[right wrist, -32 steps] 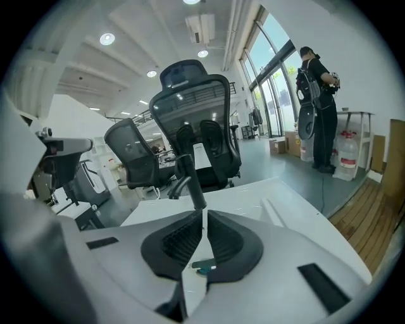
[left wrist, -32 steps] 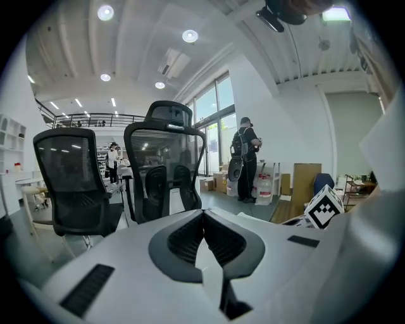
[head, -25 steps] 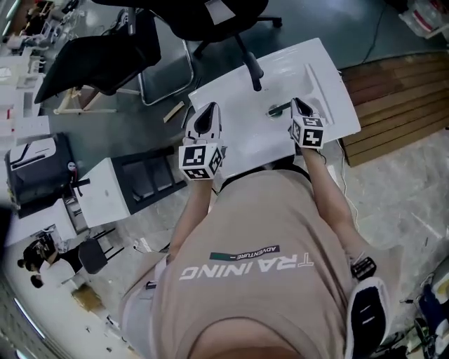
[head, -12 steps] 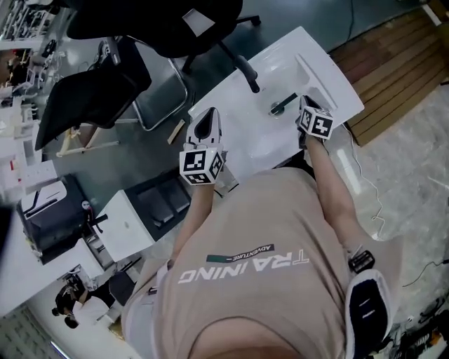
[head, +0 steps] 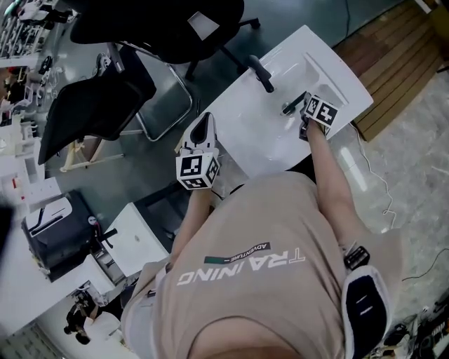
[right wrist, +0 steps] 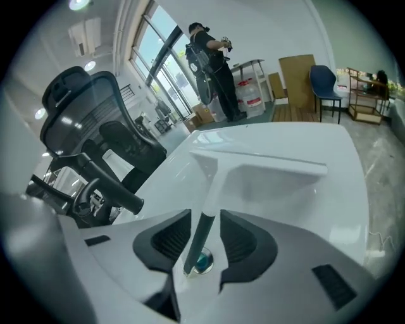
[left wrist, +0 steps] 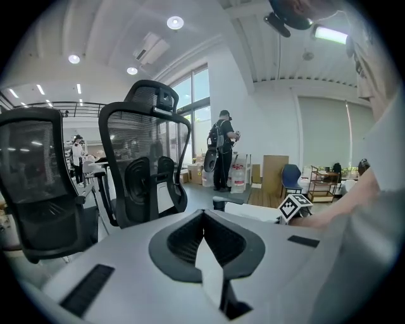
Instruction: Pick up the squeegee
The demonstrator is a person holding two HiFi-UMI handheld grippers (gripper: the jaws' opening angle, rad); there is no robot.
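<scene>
**Right claw loosening around squeegee handle; left claw idle at desk's left corner**

- Squeegee [head: 292, 106] lies flat on the white desk [head: 266, 144], in its right half. The pale blade sits crosswise toward the desk's right end. The dark handle points back toward the person.
- Right gripper [head: 307, 106] comes in over the desk's near edge, tilted down onto the handle's end. In the right gripper view the dark handle runs straight up the gap between the two pads. The jaws are opening, with a sliver of space showing on the right pad's side, so the handle is between them but not pinched. The handle's end, with a bluish cap, rests on the desk surface.
- Left gripper [head: 204, 120] hangs by the desk's left corner, well apart from the squeegee. The left gripper view shows its pads meeting at the tips, clenched on nothing.
- A black office chair [head: 175, 21] stands beyond the desk's far edge, and one armrest [head: 260, 74] reaches over the desk surface.
- A wooden platform [head: 400, 63] lies past the desk's right end.
- A person [left wrist: 223, 149] stands far off near the windows.
</scene>
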